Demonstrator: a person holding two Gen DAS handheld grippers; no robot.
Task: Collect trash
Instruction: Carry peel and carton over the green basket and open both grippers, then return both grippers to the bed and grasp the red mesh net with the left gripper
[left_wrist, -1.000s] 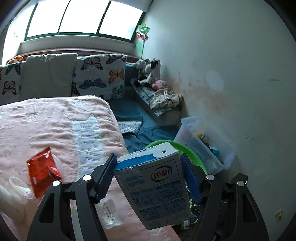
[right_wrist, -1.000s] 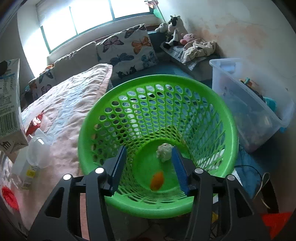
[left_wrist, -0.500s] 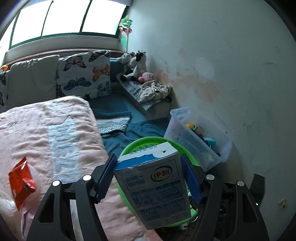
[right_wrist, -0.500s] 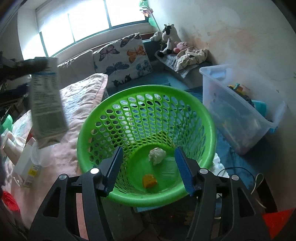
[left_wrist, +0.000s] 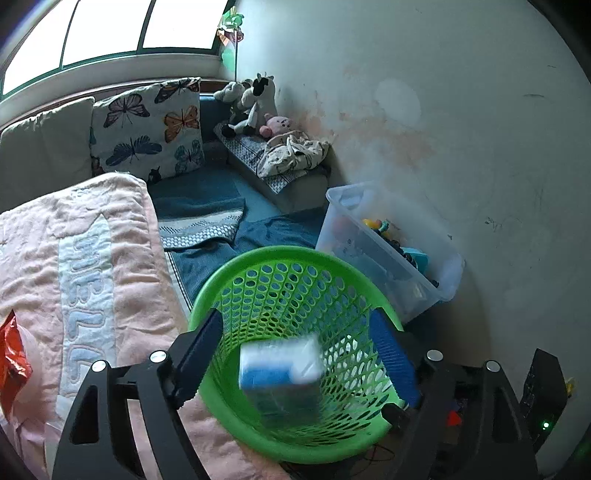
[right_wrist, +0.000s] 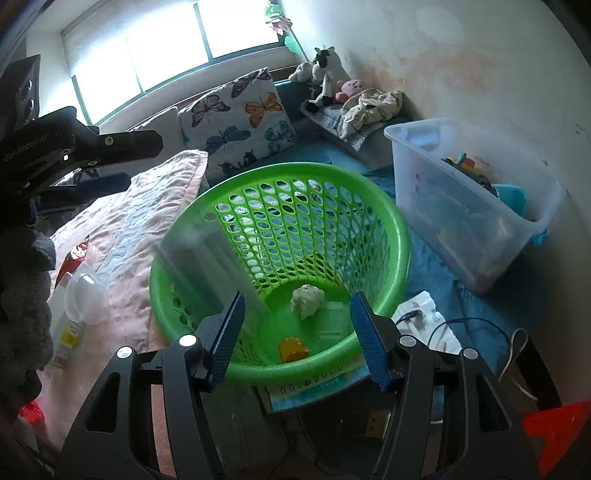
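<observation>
The blue-and-white milk carton (left_wrist: 280, 376) drops blurred into the green mesh basket (left_wrist: 280, 253), free of both pads. My left gripper (left_wrist: 295, 325) hangs over the basket's near rim, its jaws opening. In the right wrist view the carton (right_wrist: 207, 266) is a pale streak at the basket's (right_wrist: 295, 170) left wall, below the left gripper (right_wrist: 140, 160). My right gripper (right_wrist: 297, 301) stands open over the near rim with nothing held. A crumpled white paper (right_wrist: 306, 300) and an orange scrap (right_wrist: 291, 349) lie on the basket floor.
A pink blanket (left_wrist: 74, 266) to the left carries a red wrapper (left_wrist: 11, 354), clear plastic cups (right_wrist: 85, 295) and a small bottle. A clear storage bin (left_wrist: 388, 254) of toys stands right of the basket by the wall. Cables (right_wrist: 461, 328) trail on the floor.
The left gripper swung right over the basket, opened and let go of the milk carton, which is falling in. The right gripper's jaws widened a little and it drew back slightly.
</observation>
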